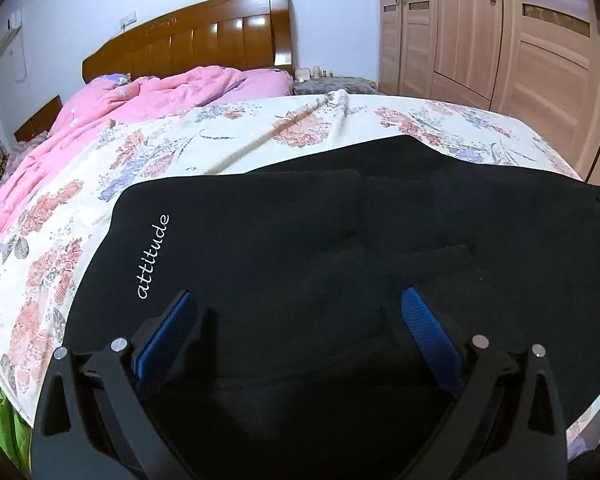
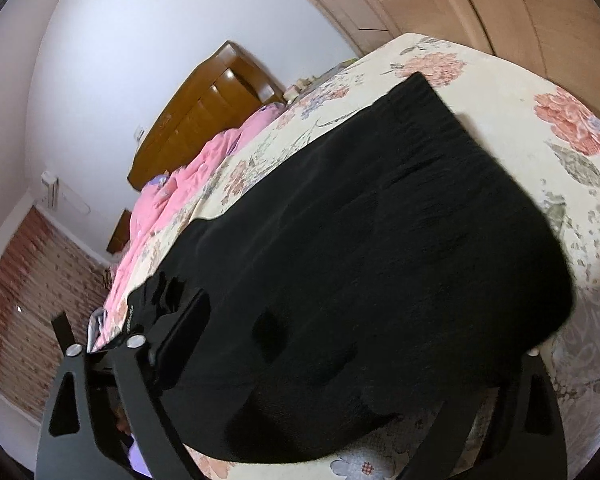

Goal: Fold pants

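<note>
Black pants (image 1: 320,232) with the white word "attitude" lie on the floral bedsheet (image 1: 100,200), folded into a wide block. My left gripper (image 1: 298,300) is open just above the near part of the pants, its blue pads (image 1: 172,328) spread apart with nothing between them. In the right wrist view the pants (image 2: 380,248) fill the middle and drape over my right gripper (image 2: 340,328). Its left finger (image 2: 180,328) shows at the pants' edge; the right finger is hidden under cloth, so its state is unclear.
A pink quilt (image 1: 140,96) is bunched at the head of the bed by the wooden headboard (image 1: 204,36). A wooden wardrobe (image 1: 500,32) stands to the right. A nightstand (image 1: 332,82) with small items sits beside the bed.
</note>
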Available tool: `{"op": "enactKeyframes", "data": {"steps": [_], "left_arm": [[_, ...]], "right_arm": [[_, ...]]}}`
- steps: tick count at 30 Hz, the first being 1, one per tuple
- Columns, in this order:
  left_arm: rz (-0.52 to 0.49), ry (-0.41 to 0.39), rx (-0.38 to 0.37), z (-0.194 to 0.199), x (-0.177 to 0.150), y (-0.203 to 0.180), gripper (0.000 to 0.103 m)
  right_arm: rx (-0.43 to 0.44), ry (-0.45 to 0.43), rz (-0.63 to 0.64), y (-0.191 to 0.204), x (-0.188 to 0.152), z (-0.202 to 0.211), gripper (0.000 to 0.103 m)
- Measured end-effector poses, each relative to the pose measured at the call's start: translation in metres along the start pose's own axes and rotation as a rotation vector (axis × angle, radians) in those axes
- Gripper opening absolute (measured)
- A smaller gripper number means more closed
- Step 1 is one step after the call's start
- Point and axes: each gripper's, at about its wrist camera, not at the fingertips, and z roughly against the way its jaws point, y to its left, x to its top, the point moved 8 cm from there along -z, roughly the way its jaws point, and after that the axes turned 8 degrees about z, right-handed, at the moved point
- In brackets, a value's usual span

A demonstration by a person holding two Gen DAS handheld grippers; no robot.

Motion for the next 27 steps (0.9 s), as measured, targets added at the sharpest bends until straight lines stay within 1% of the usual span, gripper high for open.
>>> {"op": "enactKeyframes", "data": {"steps": [1,2,3,4,5,13,16,18,21,22,23,25,26,27], "left_arm": [[0.002,-0.003,-0.001,0.0,-0.001,0.001,0.102],[0.008,-0.004,-0.006,0.0,-0.002,0.001,0.102],[0.015,-0.002,-0.012,-0.001,-0.001,0.002,0.102],[0.022,0.001,-0.02,-0.001,-0.002,0.003,0.102],[0.031,0.004,-0.03,-0.002,-0.002,0.004,0.102],[0.06,0.007,-0.067,-0.002,-0.005,0.006,0.102],[0.069,0.01,-0.077,-0.002,-0.006,0.006,0.102],[0.071,0.01,-0.083,-0.002,-0.006,0.007,0.102],[0.078,0.011,-0.103,0.002,-0.005,0.01,0.102],[0.085,-0.001,-0.109,0.008,-0.004,0.013,0.102],[0.101,-0.032,-0.111,0.019,0.0,0.021,0.102],[0.202,-0.141,-0.128,0.054,0.011,0.06,0.102],[0.247,-0.167,-0.129,0.065,0.014,0.078,0.102],[0.321,-0.195,-0.097,0.08,0.015,0.111,0.102]], "right_arm": [[-0.002,-0.005,-0.024,-0.003,0.001,0.001,0.081],[-0.005,-0.007,-0.041,-0.007,0.001,0.003,0.072],[-0.014,-0.005,-0.063,-0.012,0.0,0.004,0.06],[-0.026,-0.003,-0.072,-0.016,0.0,0.006,0.054],[-0.038,0.001,-0.08,-0.02,0.0,0.008,0.045],[-0.076,-0.014,-0.081,-0.02,-0.002,0.012,0.038],[-0.076,-0.049,-0.086,-0.015,0.0,0.016,0.035],[-0.083,-0.077,-0.058,-0.005,0.006,0.02,0.033],[-0.077,-0.132,0.01,0.026,0.022,0.029,0.032],[-0.078,-0.156,0.077,0.049,0.031,0.032,0.032],[-0.073,-0.178,0.143,0.071,0.04,0.035,0.032],[-0.047,-0.215,0.262,0.117,0.052,0.035,0.032],[-0.028,-0.232,0.338,0.147,0.057,0.031,0.032],[-0.011,-0.24,0.42,0.179,0.059,0.023,0.032]]}}
